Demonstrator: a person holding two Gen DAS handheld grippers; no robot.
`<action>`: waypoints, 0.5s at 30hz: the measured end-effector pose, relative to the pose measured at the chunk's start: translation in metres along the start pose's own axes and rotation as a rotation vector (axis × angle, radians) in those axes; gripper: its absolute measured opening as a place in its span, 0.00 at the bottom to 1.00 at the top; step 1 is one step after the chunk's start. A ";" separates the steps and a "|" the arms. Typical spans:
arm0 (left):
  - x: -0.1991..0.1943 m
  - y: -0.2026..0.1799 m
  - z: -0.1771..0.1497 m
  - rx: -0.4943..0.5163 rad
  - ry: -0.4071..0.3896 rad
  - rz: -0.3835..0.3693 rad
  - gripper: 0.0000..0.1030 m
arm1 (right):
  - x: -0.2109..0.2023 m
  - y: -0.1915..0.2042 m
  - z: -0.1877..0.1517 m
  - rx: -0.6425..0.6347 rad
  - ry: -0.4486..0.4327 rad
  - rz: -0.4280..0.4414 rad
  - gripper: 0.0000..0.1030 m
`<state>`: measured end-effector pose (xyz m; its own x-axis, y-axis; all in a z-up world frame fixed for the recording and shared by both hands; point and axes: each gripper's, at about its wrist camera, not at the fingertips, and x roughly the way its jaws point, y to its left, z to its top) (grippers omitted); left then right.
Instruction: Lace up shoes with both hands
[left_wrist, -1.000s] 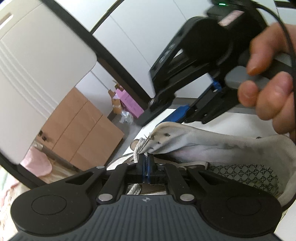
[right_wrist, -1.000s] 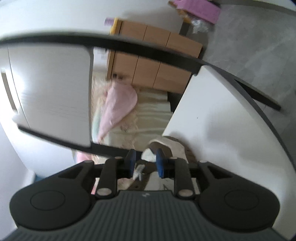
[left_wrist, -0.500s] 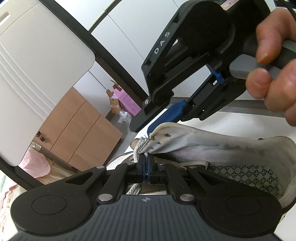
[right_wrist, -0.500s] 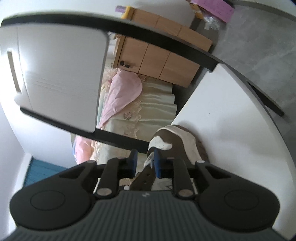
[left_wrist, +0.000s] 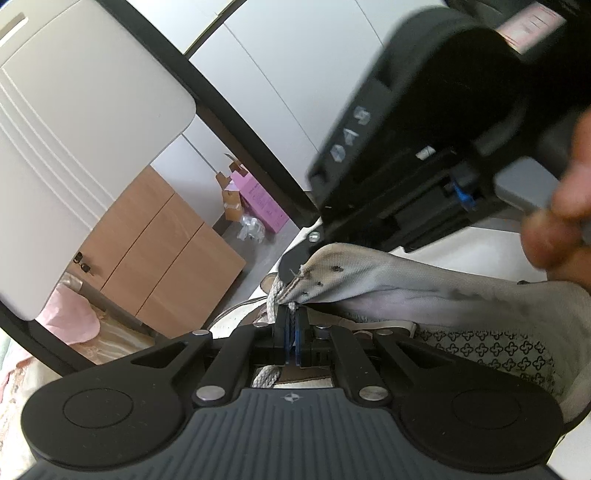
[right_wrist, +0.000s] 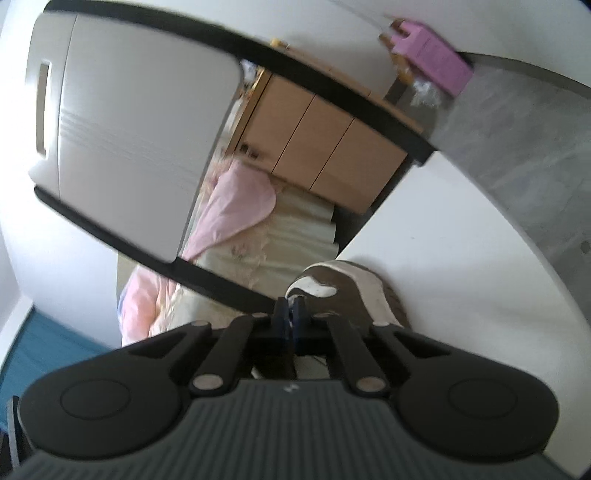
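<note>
While the left tool (left_wrist: 291, 325) stays clamped on the pale woven shoelace (left_wrist: 272, 301) of the grey fabric shoe (left_wrist: 424, 284), the right tool (right_wrist: 290, 317) has pinched together, its catch unclear.

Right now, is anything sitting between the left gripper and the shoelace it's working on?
Nothing visible does. The left gripper is already shut on the lace, right at the eyelet flap of the shoe.

Shoe (right_wrist: 354, 291) on table (right_wrist: 461, 280)
</note>
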<state>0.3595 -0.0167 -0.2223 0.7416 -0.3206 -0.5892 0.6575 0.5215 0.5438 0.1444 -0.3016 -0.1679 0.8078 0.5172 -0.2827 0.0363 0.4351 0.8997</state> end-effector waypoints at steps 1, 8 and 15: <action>0.001 0.001 0.000 -0.003 -0.001 0.001 0.03 | -0.001 -0.002 -0.001 0.006 -0.011 0.000 0.02; 0.016 0.005 0.003 -0.007 -0.004 0.005 0.03 | -0.012 -0.010 0.012 0.051 -0.101 0.001 0.01; -0.069 -0.047 0.038 -0.010 -0.010 0.005 0.03 | -0.001 -0.019 0.026 0.083 0.011 0.035 0.08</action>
<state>0.2825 -0.0490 -0.1845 0.7459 -0.3261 -0.5808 0.6528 0.5310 0.5403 0.1580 -0.3295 -0.1763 0.8027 0.5395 -0.2541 0.0576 0.3540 0.9335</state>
